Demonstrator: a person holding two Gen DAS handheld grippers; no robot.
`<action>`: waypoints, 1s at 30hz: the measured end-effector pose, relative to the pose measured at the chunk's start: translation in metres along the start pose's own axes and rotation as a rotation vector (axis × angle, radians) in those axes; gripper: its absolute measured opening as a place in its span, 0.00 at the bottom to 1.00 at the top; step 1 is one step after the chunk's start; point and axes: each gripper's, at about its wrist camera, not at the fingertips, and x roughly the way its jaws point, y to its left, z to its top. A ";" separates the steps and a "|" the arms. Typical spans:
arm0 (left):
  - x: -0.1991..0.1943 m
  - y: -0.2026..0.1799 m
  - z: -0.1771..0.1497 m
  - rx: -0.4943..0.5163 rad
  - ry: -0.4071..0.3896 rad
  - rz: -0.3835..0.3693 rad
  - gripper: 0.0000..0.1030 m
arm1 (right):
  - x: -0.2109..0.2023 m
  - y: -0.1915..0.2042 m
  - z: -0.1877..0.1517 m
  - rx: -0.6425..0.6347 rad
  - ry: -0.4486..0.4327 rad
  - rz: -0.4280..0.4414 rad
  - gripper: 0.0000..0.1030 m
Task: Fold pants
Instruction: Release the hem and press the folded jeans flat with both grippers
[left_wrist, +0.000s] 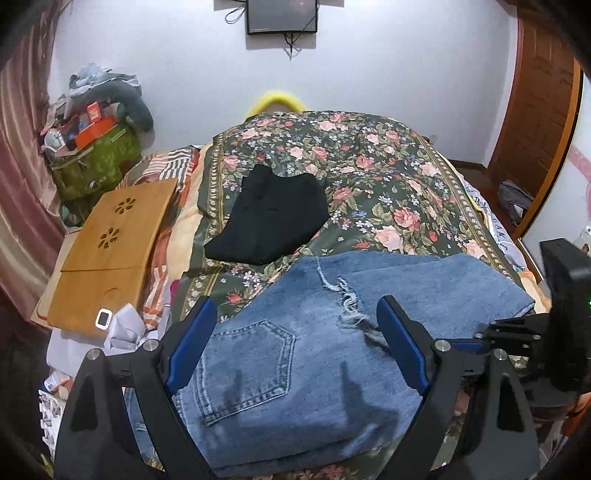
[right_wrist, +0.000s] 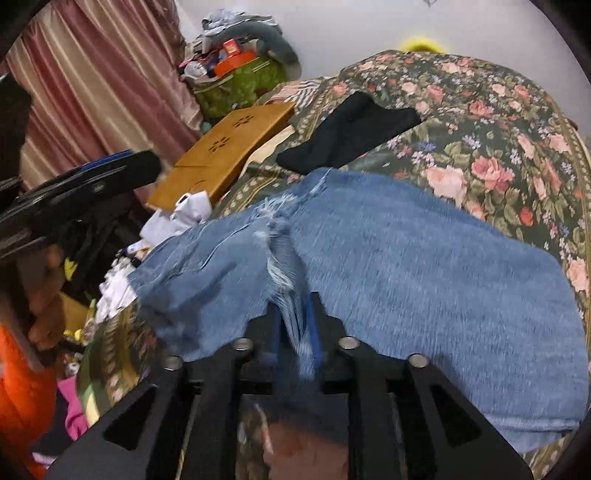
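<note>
Bedroom walls in pale white enclose a bed (left_wrist: 399, 177) covered by a dark floral spread, on which everything of interest is laid. Toward the bed's left side a wooden lap tray (left_wrist: 107, 251) is propped over bedding and clutter, apparently set aside to leave the middle free for folding. Nearest the cameras, at the front edge of the bed, the blue jeans (left_wrist: 369, 295) are spread; they appear already doubled, since layered edges are seen at the near side and a back pocket (left_wrist: 247, 369) faces up at the left. Their long axis is judged to run across the bed, roughly left to right, with the seat end at the left and the leg fabric reaching to the right, where the frayed hems (left_wrist: 351, 310) have been brought back over the top. Beyond the jeans a black garment (left_wrist: 269, 214) lies folded and flat, probably finished and parked out of the way. The left claw (left_wrist: 295, 332) is held spread wide above the pocket area, with nothing between its blue pads (left_wrist: 192, 343); it is likely kept hovering there ready to pin or smooth the cloth. The right claw (right_wrist: 295, 325) is closed tight on a frayed strip of the jeans (right_wrist: 406, 277), the threads being seen pinched between its pads; this grip is presumably kept so that the loose hem can be carried over for the next fold. A small white device (left_wrist: 104, 317) rests at the tray's near corner.
</note>
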 end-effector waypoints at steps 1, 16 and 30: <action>0.001 -0.003 0.001 0.008 0.001 -0.001 0.86 | -0.004 0.000 -0.001 -0.002 0.002 0.009 0.31; 0.050 -0.080 0.043 0.138 0.050 -0.055 0.87 | -0.085 -0.085 0.022 0.074 -0.197 -0.226 0.53; 0.138 -0.092 0.003 0.243 0.276 0.025 0.96 | -0.035 -0.138 -0.034 0.163 -0.039 -0.260 0.53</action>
